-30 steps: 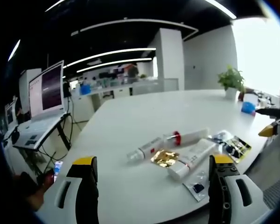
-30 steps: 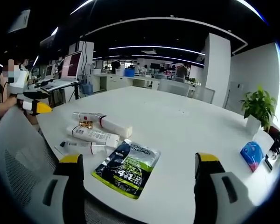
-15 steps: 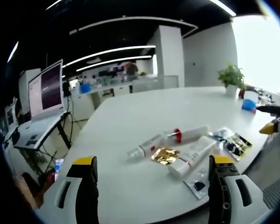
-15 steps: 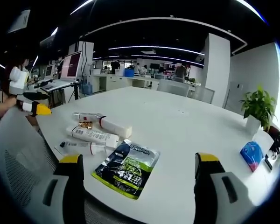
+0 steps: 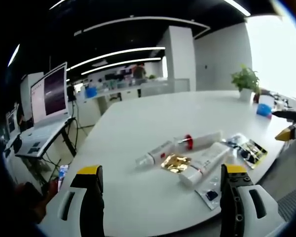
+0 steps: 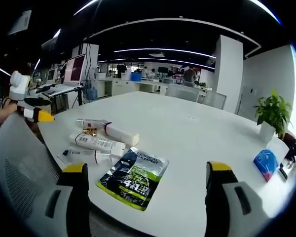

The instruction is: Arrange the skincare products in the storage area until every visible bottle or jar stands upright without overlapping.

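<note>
We hold both tools off the table [image 5: 138, 123], the left gripper [image 5: 160, 197] and right gripper [image 6: 143, 197] each with jaws wide apart and empty. The skincare tubes [image 5: 197, 165] lie flat in a cluster at centre right of the left gripper view, beside a gold sachet [image 5: 174, 163] and dark pouch [image 6: 134, 178]. Our worry: a round tube may roll or topple once stood on its cap, knocking its neighbours

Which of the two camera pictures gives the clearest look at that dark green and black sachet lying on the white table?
The right gripper view: the sachet lies flat close to the camera, its printed face large. In the left gripper view the sachet is small, far off near the table's edge, beyond the tubes.
</note>
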Tool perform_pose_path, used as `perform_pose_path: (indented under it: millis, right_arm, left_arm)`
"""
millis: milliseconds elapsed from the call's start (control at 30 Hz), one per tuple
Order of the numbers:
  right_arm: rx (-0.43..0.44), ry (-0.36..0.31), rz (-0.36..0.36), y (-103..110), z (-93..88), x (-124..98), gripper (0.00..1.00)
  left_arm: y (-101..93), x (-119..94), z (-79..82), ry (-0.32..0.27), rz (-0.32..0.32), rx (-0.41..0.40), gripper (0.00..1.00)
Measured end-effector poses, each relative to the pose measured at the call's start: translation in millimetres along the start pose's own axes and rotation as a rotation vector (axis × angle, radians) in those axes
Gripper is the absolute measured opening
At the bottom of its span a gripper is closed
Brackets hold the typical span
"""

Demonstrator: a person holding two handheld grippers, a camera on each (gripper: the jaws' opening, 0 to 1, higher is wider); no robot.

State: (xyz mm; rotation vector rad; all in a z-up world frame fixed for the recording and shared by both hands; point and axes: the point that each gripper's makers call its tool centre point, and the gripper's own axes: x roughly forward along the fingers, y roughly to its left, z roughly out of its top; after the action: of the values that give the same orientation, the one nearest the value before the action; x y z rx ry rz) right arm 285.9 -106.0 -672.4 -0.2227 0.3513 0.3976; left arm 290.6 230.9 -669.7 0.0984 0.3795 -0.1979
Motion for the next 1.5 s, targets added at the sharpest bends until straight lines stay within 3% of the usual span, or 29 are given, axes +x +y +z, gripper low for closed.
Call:
perform_pose_path:
  millis: [967, 1167, 1333, 1500]
  right_arm:
    - [-0.008, 0.032, 0.004, 1.3, -4.7, 0.1, 0.99]
    - [-0.002, 0.05, -0.001, -0.8, -7.5, 0.4, 0.99]
    - [-0.01, 0.091, -0.003, -1.5, -12.0, 0.7, 0.99]
    - [-0.038, 0.127, 0.013, 1.9, -9.9, -0.7, 0.99]
  left_arm:
    - [-2.4, 0.3, -5.4, 0.036, -0.013, 0.012, 0.97]
    - [-2.1, 2.9, -15.6, 0.099, -0.041, -0.01, 0.97]
    - [-6.0, 4.1, -13.9, 0.089, -0.083, -0.031, 0.97]
    - [-5.6, 7.8, -15.9, 0.116, -0.136, -0.011, 0.97]
